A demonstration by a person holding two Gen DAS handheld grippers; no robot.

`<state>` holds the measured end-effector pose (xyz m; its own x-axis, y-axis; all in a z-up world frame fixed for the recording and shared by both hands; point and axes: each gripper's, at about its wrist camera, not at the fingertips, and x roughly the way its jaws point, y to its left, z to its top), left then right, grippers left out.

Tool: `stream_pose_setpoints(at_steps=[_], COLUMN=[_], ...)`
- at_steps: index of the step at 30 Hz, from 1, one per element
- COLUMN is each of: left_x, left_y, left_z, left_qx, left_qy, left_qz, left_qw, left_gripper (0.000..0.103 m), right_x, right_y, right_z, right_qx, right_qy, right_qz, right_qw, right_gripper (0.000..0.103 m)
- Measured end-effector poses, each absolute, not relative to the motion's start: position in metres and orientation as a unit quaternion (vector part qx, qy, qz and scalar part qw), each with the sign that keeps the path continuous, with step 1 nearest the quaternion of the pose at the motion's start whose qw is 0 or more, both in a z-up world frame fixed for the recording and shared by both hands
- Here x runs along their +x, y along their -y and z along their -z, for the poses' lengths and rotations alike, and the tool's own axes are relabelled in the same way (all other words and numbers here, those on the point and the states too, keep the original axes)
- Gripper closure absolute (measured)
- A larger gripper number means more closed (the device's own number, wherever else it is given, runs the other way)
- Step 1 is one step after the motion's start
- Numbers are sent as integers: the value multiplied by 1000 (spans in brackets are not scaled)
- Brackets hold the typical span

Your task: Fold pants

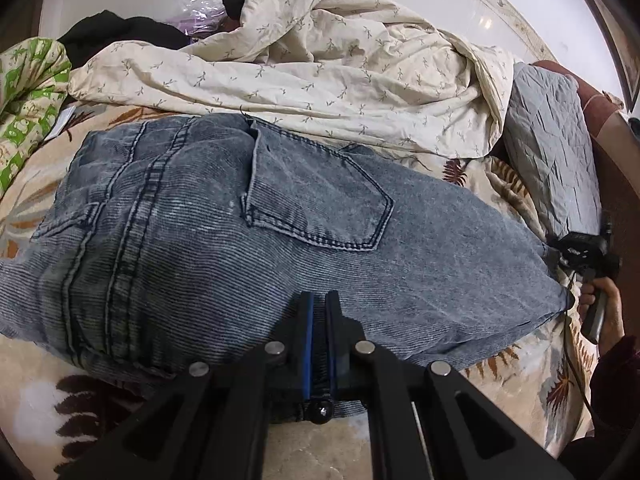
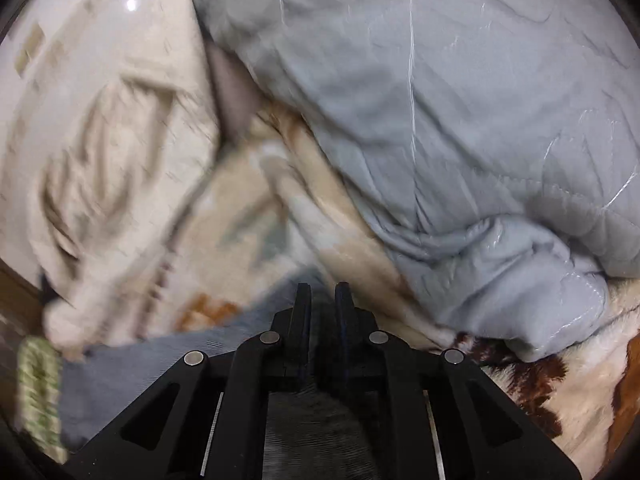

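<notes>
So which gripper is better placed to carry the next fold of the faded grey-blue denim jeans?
Probably the left gripper: shut on the jeans near the middle. The right gripper pinches their far edge.

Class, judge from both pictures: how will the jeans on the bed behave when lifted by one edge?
The jeans will probably drape and sag, since they already lie in soft bulges. The thick seams suggest fairly heavy cloth. The left gripper pinches an edge, so slipping seems unlikely.

Cream leaf-print duvet [image 1: 320,60], grey quilted pillow [image 1: 552,152], green floral cloth [image 1: 28,92], patterned blanket [image 1: 520,376]
</notes>
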<state>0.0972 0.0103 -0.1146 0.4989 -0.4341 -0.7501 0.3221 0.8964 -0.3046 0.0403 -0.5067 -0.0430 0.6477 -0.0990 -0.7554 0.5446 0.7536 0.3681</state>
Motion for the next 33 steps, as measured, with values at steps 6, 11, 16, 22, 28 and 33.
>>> stream_pose_setpoints(at_steps=[6,11,16,22,28,33], left_x=[95,97,88,89,92,96], left_y=[-9,-7,-5,-16,-14,-16], left_z=[111,118,117,104,107,112], left_qx=[-57,-42,-14,-55,-53,-54], left_qy=[-447,-470,-465,-460,-474,-478], left_qz=[217,218,223,226,230,236], left_qw=[866,854,857,857,849,844], left_gripper=[95,95,95,95,95,95], right_x=[67,98,90,109,188,245], right_y=[458,425,440,373,257,197], right_z=[31,92,80,49,52,74], right_qx=[274,217,241,229,212,178], right_qy=[-431,-527,-479,-460,-485,-527], right_qz=[80,111,138,31,-94,-113], right_qw=[856,814,833,857,843,823], right_gripper=[82,83,86,76,45,45])
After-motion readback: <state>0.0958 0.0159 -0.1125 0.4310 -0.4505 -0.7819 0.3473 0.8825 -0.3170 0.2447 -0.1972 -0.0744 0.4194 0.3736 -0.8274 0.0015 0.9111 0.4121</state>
